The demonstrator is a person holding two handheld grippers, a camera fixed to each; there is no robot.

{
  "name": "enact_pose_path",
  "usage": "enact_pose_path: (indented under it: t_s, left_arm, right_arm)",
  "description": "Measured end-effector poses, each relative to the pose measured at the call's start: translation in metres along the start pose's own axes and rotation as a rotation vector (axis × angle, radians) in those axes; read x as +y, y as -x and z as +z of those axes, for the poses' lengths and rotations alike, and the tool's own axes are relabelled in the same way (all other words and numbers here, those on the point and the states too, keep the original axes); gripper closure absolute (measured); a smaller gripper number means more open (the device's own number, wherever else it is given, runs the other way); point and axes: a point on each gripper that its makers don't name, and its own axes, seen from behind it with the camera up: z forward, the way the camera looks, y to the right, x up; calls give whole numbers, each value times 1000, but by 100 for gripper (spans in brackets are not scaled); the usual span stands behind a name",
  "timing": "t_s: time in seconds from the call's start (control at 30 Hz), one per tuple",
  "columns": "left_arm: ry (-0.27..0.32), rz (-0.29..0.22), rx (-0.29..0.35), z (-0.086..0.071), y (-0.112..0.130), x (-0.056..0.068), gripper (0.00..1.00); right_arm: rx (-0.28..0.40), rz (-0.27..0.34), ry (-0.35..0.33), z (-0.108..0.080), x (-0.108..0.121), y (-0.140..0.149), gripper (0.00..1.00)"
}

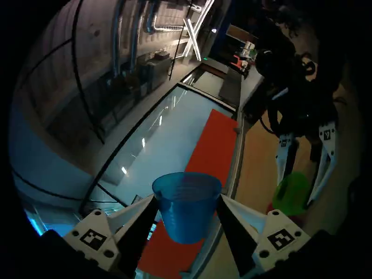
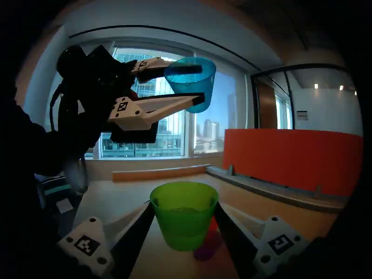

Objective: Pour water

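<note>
A translucent blue cup (image 1: 187, 207) sits between the fingers of my left gripper (image 1: 186, 204), which is shut on it. In the right gripper view the same blue cup (image 2: 190, 81) hangs high in front of the window, tipped a little toward the camera, held by the left gripper (image 2: 193, 88). A green cup (image 2: 184, 214) is clamped in my right gripper (image 2: 184, 209), lower than the blue one. In the left gripper view the green cup (image 1: 292, 193) shows at the right, between the right gripper's white fingers (image 1: 284, 158).
A wooden table (image 2: 116, 200) lies under the green cup, with a purple object (image 2: 208, 246) just below it. An orange partition (image 2: 293, 158) borders the table on the right. Large windows (image 2: 139, 135) stand behind. A person's dark sleeve (image 2: 42, 149) is at the left.
</note>
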Motion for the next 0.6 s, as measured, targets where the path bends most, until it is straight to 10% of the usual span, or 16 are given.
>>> enact_pose_path:
  t_s: [0.6]
  left_arm:
    - [35,-623,-17,6,12,-8,17]
  right_arm:
    - [12,-1,7,-5,1,-7,11]
